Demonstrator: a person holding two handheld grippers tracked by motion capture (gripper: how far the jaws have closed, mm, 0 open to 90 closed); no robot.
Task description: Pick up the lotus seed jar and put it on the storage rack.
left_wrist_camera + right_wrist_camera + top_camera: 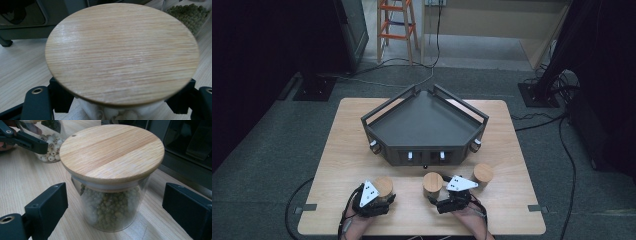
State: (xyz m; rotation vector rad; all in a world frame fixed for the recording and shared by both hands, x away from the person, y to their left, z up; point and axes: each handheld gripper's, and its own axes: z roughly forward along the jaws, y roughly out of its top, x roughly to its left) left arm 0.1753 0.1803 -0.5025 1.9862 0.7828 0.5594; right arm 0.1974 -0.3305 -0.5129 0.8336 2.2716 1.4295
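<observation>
Left fingers (60, 96) are clamped on the white-bead jar (122, 53); right fingers (47, 207) are spread wide around the green-bean jar (112, 170), untouched.
Both jars are approached below their lids, likely for lifting into the dark tray (424, 125).

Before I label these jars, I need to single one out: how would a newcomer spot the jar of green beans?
Start at the dark five-sided tray on the wooden table. Three wooden-lidded jars stand in a row before it; take the middle jar, between the right gripper's open jaws. It holds small green beans, while the left jar holds pale round seeds.
</observation>
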